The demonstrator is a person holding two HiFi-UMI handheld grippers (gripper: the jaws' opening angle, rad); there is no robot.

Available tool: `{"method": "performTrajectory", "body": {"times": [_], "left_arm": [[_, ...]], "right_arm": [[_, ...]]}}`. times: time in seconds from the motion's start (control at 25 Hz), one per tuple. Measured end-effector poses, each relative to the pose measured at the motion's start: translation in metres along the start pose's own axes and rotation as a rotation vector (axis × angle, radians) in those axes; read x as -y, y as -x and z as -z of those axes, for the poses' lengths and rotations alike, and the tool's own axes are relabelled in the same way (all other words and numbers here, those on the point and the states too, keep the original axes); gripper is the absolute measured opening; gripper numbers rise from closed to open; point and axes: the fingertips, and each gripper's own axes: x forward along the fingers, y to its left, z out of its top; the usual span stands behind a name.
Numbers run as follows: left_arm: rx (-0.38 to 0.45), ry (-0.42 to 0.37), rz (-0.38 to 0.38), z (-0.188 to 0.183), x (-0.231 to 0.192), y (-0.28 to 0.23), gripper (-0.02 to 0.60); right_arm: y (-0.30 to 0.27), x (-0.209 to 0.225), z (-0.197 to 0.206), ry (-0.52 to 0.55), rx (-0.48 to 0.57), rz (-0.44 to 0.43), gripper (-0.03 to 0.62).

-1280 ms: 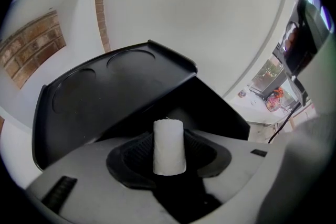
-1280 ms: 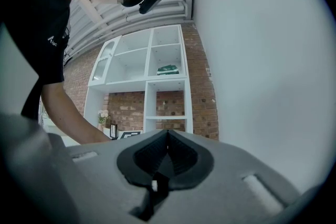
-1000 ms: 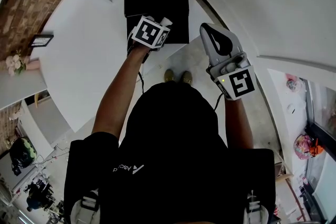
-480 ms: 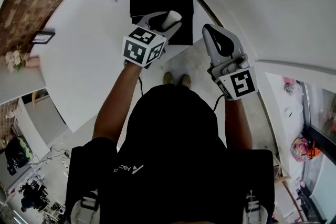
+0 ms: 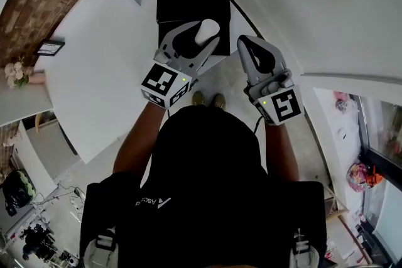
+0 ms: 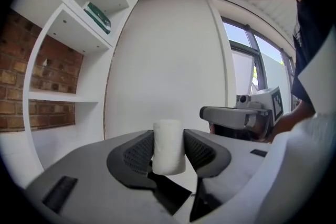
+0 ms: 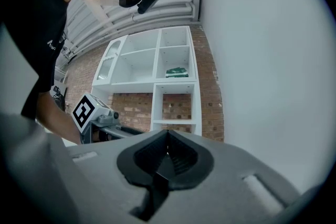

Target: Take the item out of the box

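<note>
A black box (image 5: 188,4) sits on the white table (image 5: 107,59) in front of the person. My left gripper (image 5: 202,34) is raised above the box's near edge and is shut on a small white cylinder (image 5: 206,31). In the left gripper view the white cylinder (image 6: 168,146) stands upright, pressed between the two dark pads of my left gripper (image 6: 169,150). My right gripper (image 5: 253,48) hovers to the right of the box, jaws together and empty. In the right gripper view my right gripper (image 7: 168,150) shows its pads meeting with nothing between them.
White shelving (image 7: 163,81) on a brick wall (image 5: 38,3) stands to the left. A white wall (image 5: 314,3) rises on the right. The person's shoes (image 5: 207,99) show on the floor below the table's edge. A picture frame (image 5: 50,47) lies at the table's left.
My left gripper has lifted out of the box and drawn back toward the person with the white cylinder in its jaws. The right gripper has shifted slightly left.
</note>
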Motion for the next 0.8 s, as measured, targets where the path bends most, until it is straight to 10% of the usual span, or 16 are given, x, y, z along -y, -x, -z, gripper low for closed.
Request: {"method": "performTrajectory", "body": {"times": [0.8], "left_arm": [[0.218,-0.078,0.000,-0.043,0.028,0.033,0.176]], "right_arm": [[0.019,-0.023,-0.009,0.005,0.025,0.015,0.000]]}}
